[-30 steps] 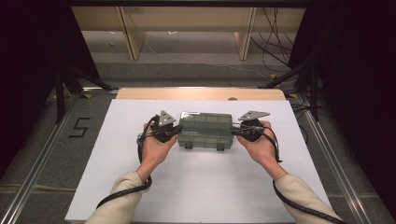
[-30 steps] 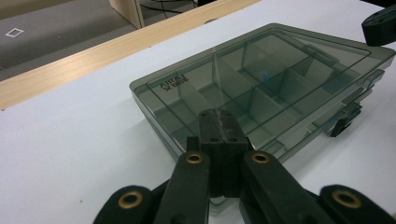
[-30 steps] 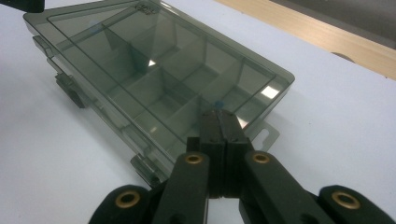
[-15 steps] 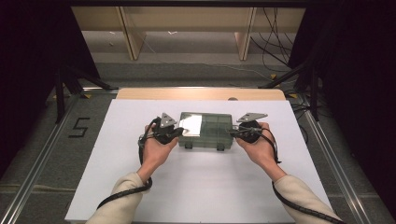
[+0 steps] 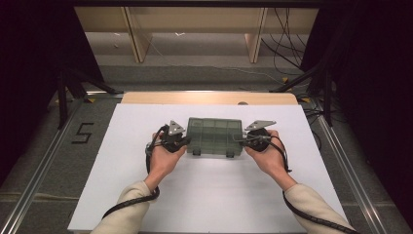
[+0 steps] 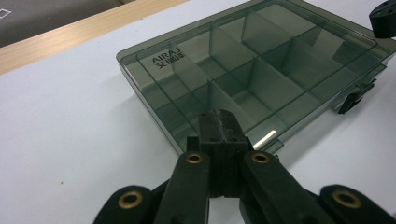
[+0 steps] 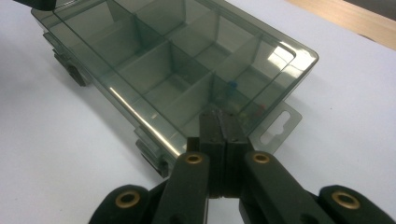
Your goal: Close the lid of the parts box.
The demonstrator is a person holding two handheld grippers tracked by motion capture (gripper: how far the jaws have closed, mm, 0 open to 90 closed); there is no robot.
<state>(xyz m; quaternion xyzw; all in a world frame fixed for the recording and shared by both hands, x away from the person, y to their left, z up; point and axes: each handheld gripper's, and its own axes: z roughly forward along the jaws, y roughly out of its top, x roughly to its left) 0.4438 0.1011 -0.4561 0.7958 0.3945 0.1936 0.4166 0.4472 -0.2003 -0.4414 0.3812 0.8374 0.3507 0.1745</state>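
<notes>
A smoky green see-through compartment box (image 5: 214, 136) lies flat with its lid down in the middle of the white table (image 5: 204, 195). My left gripper (image 5: 186, 141) is shut, with its tip against the box's left end. My right gripper (image 5: 242, 139) is shut too, at the right end. In the left gripper view the closed jaws (image 6: 217, 116) rest over the near corner of the box (image 6: 261, 70). In the right gripper view the closed jaws (image 7: 219, 116) meet the box (image 7: 163, 60) beside its hang tab (image 7: 280, 126). A few small coloured bits (image 7: 232, 85) lie in one compartment.
Two dark latches (image 5: 196, 152) stick out of the box's near side. A wooden strip (image 5: 209, 97) borders the table's far edge. Metal rails (image 5: 341, 161) run along both sides, a "5" (image 5: 83, 132) marks the floor at left, and cables (image 5: 287, 48) lie at the far right.
A bright glare on the left of the lid half a second ago is gone. Hands, grippers and box stay in about the same place.
</notes>
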